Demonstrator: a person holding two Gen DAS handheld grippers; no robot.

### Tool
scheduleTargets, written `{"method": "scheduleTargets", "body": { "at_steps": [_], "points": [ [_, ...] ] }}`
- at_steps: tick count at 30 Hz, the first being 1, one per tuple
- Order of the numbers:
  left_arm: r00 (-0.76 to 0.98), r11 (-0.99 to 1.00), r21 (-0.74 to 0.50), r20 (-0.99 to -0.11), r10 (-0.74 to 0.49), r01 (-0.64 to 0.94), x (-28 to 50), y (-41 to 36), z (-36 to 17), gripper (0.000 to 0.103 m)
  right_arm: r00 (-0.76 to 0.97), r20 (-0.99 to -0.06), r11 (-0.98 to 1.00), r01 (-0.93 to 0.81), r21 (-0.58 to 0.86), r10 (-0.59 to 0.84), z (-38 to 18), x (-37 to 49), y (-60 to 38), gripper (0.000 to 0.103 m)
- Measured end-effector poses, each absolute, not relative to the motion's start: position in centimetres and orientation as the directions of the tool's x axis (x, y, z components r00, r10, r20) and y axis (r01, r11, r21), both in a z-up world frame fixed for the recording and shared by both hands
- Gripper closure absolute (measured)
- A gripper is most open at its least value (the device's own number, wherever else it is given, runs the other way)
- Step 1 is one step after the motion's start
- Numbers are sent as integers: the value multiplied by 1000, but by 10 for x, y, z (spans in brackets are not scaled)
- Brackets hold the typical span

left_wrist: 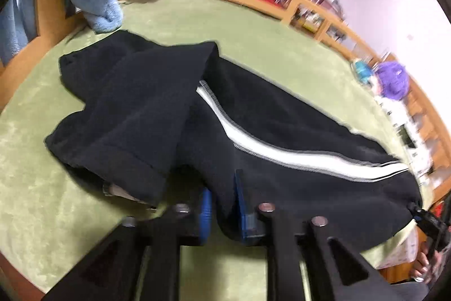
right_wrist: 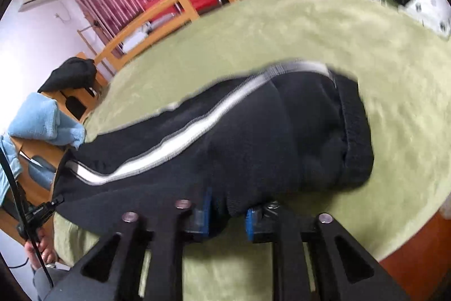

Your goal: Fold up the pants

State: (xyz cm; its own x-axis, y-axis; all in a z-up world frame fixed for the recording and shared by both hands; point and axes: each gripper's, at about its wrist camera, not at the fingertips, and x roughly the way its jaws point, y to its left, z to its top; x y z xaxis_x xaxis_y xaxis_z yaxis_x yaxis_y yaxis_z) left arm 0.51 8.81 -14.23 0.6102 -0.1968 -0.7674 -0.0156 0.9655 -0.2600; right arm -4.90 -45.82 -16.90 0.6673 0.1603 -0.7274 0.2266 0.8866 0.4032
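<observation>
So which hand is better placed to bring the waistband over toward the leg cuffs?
Probably right: the right gripper pinches the black white-striped pants near the waistband; the left gripper holds mid-leg.

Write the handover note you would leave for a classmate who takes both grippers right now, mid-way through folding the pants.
Left gripper: shut on the near edge of the black pants, by the leg end.
Right gripper: shut on the same near edge, closer to the waistband.
Pants lie lengthwise on the green blanket, white side stripe up.
Done: one leg end is already doubled back over the pants.
Left: probably carry the gripped edge across, then fold again and smooth.
</observation>
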Motion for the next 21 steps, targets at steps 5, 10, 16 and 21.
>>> {"method": "scheduleTargets", "body": {
  "at_steps": [5, 10, 16, 21],
  "points": [
    [609, 955, -296, -764, -216, -33, 9, 111, -151, 66, 643, -754, 888, 258, 379, 135, -188, -75, -453, 50],
    [621, 958, -282, -761, -189, -55, -5, 128, -154, 66, 641, -758, 867, 305, 393, 118, -192, -97, -467, 44],
    [676, 978, -180, -734, -61, -107, -17, 139, -150, 36, 653, -755, 851, 364, 378, 56, -186, -102, -485, 44],
    [683, 982, -40, -724, 97, -182, 2, 141, -159, 36, 651, -758, 845, 385, 371, 36, -188, -85, -489, 44]
  ]
}}
